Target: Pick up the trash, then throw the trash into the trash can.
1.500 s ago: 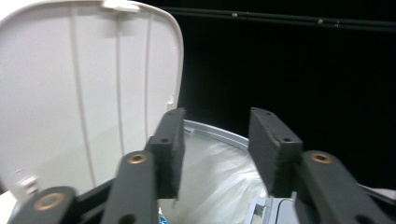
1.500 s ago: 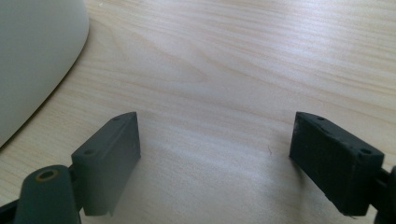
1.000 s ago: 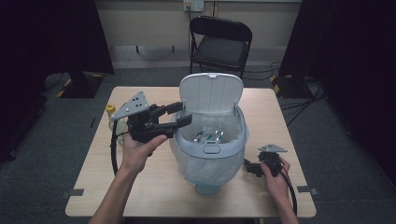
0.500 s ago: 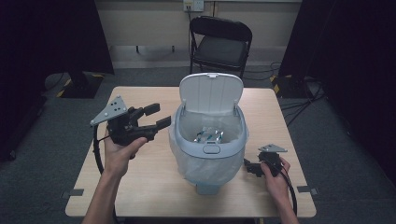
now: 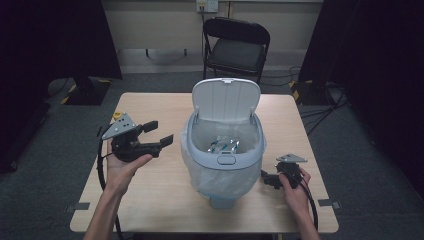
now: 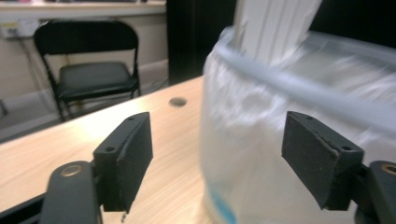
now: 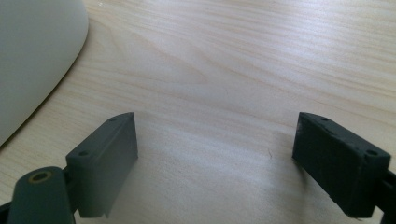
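Jaws of the left gripper [image 5: 161,133], just opening and empty near the tabletop's left edge, could snag the bin [image 5: 225,159] liner [image 6: 261,140], while the right gripper [image 5: 266,179] gapes empty.

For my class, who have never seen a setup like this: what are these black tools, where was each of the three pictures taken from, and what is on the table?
No robot here: a person holds hand-held black tongs in each hand. The high view looks down from above the light wooden table. The left tongs hang open and empty beside the pale blue plastic bin; their jaws have just been opening. The right tongs rest open near the bin's base, holding nothing. The other two pictures come from cameras riding on the tongs, looking along their black jaws. The bin's white lid stands up, a clear liner bag hangs over its rim, and crumpled shiny rubbish lies inside. A black folding chair stands behind.
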The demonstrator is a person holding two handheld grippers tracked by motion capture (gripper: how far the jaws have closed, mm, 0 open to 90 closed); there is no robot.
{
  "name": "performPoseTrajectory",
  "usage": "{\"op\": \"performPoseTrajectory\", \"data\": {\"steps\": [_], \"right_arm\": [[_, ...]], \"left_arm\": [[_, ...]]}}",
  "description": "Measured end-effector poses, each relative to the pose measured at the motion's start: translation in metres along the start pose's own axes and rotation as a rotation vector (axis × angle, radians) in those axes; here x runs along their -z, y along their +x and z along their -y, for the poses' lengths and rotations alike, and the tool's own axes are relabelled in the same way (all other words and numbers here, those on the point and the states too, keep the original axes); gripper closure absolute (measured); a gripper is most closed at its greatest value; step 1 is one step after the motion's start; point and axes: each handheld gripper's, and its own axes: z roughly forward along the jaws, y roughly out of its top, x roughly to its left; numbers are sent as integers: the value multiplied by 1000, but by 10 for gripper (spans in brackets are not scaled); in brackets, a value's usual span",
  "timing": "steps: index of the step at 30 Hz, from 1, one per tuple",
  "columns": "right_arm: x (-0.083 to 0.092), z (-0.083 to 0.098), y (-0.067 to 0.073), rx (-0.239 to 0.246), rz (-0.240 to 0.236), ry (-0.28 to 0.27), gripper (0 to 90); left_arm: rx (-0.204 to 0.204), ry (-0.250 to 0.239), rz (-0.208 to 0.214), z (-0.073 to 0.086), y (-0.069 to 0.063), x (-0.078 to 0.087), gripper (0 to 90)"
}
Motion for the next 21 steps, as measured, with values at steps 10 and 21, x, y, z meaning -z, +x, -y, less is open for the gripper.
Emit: {"op": "performPoseTrajectory", "data": {"steps": [10, 21], "right_arm": [[0, 0, 0, 0, 0, -1, 130], [0, 0, 0, 0, 0, 0, 129]], "left_arm": [[51, 54, -48, 21, 18, 7, 215], [77, 97, -76, 43, 34, 13, 203]]}}
